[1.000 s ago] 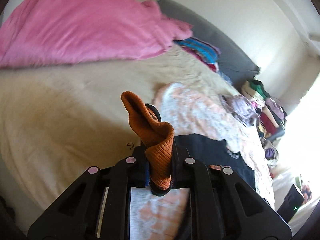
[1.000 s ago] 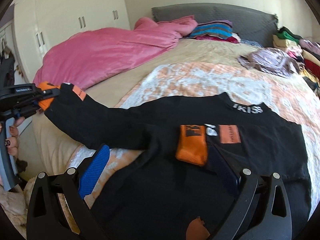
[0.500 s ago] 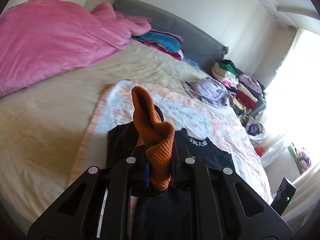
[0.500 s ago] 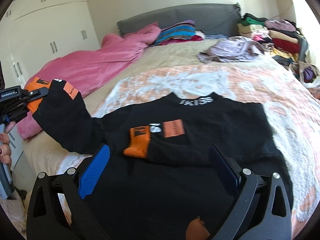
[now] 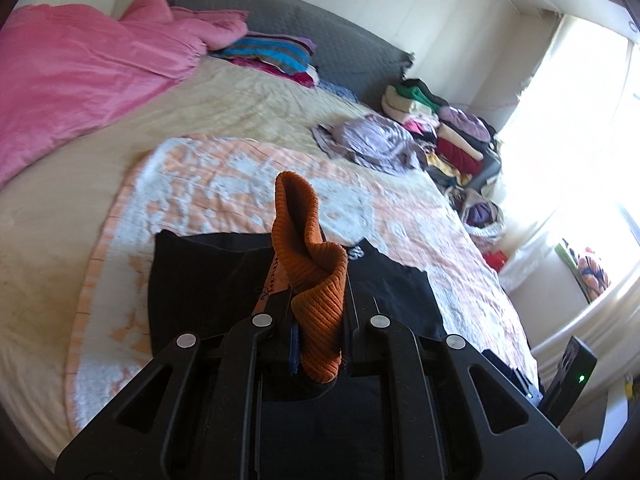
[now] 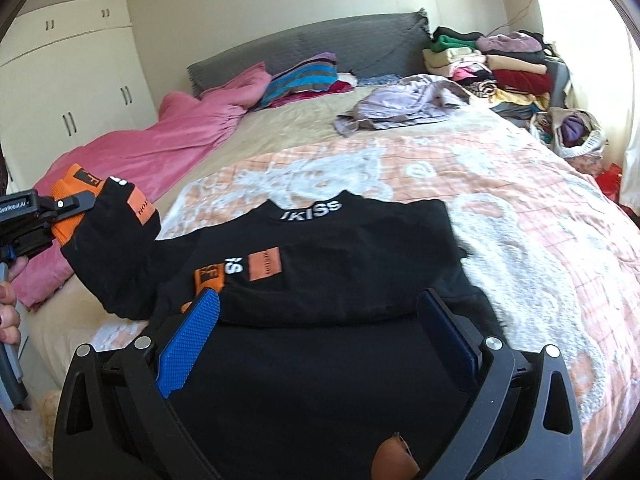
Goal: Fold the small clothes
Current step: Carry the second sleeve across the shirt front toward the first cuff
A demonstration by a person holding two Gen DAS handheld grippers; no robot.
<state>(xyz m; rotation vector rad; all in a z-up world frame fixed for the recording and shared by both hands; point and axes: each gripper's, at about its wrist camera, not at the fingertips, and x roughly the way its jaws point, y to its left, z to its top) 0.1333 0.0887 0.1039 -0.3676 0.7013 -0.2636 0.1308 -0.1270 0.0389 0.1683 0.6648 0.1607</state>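
The left tool (image 5: pixel 318 344) is clamped on the orange cuff (image 5: pixel 312 264) of the black top (image 6: pixel 340 280), lifting that sleeve off the bed (image 5: pixel 240 112). The right tool (image 6: pixel 320 332) has its jaws apart over the top's body, gripping nothing. Ahead of both, the quilt (image 6: pixel 500 200) lies bare up to a lilac heap (image 6: pixel 400 104). Only the right view shows the hand (image 6: pixel 10 300) and the folded second sleeve (image 6: pixel 240 270).
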